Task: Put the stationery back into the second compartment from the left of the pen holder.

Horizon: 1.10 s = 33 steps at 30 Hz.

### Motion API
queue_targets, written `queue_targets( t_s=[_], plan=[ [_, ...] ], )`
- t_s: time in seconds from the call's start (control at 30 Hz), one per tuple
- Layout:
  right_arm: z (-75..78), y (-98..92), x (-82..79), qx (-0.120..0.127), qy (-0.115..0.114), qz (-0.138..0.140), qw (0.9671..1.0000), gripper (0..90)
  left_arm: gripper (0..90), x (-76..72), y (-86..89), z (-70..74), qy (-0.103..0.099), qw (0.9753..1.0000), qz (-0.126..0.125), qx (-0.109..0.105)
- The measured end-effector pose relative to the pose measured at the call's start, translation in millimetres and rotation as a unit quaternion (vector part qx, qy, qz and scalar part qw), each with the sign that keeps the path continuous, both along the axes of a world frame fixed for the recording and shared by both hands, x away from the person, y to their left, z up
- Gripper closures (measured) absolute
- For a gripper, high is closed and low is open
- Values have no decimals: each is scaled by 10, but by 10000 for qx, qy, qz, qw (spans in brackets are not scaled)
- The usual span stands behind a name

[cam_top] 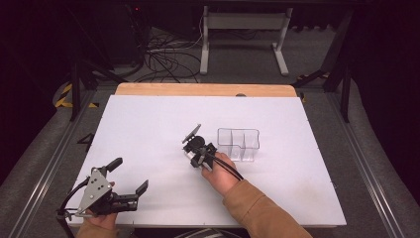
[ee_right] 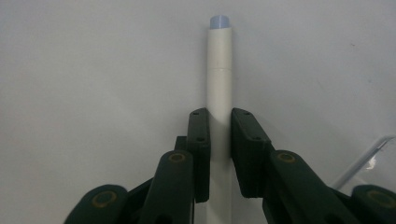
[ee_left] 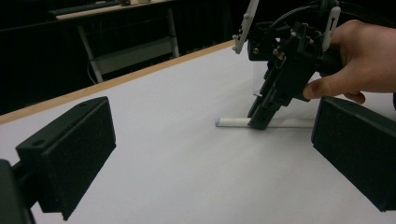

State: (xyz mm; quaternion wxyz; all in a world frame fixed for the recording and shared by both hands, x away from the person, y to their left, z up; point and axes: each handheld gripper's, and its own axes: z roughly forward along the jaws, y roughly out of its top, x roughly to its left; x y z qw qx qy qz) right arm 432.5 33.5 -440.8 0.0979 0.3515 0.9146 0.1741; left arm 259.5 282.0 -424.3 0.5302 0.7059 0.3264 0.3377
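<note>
White board (cam_top: pixel 148 129) covers your table, its far wooden edge (cam_top: pixel 205 89) showing, and dark floor with loose cables (cam_top: pixel 168 59) lies beyond. Your right gripper (ee_right: pixel 219 154) points down at the board, its 2 jaws closed in on either side of a white pen-like tube (ee_right: pixel 219 79) that lies flat on the surface, just beside the clear organiser (cam_top: pixel 238 144). Whether the pads truly pinch it or merely straddle it I cannot tell for certain, though they look tight against it. Your left gripper (cam_top: pixel 130 174) rests near the front left corner, jaws wide apart, holding nothing.

The tube is smooth and round, so in my judgement it could roll or twist out if you lift with a weak grip; the hold also sits off its middle (the blue-tipped end (ee_left: pixel 218 122) reaches well past the jaws), so it may droop. Swinging towards the organiser could knock that light plastic piece aside.

Its compartments appear to hold nothing, as far as the high view shows
</note>
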Motion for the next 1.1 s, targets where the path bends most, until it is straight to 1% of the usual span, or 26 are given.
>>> queue_targets(
  t_s=[0.3,0.37,0.47,0.57,0.63,0.67,0.73,0.77,0.8,0.83,0.87,0.9,0.93,0.97,1.0,1.03,1.07,1.1],
  plan=[
    [10,-18,3,54,4,36,10000,789,6,2,4,0,21,10000,-5,11],
    [58,-36,-15,163,-55,92,9998,789,5,4,2,-2,20,10000,4,-10],
    [125,-58,-46,257,-168,156,9994,788,5,5,0,-5,36,10000,20,-36],
    [211,-103,-75,304,-390,336,9982,788,5,8,2,-5,32,10000,21,-23],
    [270,-148,-88,412,-456,406,9973,788,5,9,3,-4,39,10000,26,-16],
    [303,-171,-97,498,-474,452,9966,788,6,9,3,-4,39,10000,26,-16],
    [369,-214,-122,609,-612,492,9951,788,6,12,1,-6,38,10000,20,-10],
    [394,-230,-131,677,-645,527,9942,789,5,13,-1,-7,36,10000,25,-10],
    [431,-251,-149,764,-708,569,9929,788,6,12,0,-6,38,10000,20,-10],
    [431,-251,-149,764,-708,569,9929,788,6,12,0,-6,38,10000,20,-10],
    [479,-280,-177,920,-839,683,9899,788,6,12,-1,-6,33,10000,25,-11],
    [479,-280,-177,920,-839,683,9899,788,6,11,-1,-6,34,10000,24,-7],
    [516,-296,-211,939,-1053,758,9871,788,6,11,-1,-6,31,10000,28,-9],
    [516,-296,-211,939,-1053,758,9871,788,6,11,-1,-6,31,10000,28,-9],
    [550,-318,-238,1030,-1207,850,9837,788,6,11,0,-6,35,10000,24,-4],
    [570,-331,-250,1087,-1241,850,9826,788,5,11,0,-6,35,10000,24,-4],
    [570,-331,-250,1087,-1241,850,9826,788,5,12,0,-6,33,10000,26,-8],
    [606,-359,-266,1243,-1294,877,9799,788,5,12,1,-6,36,10000,25,-6]
  ],
)
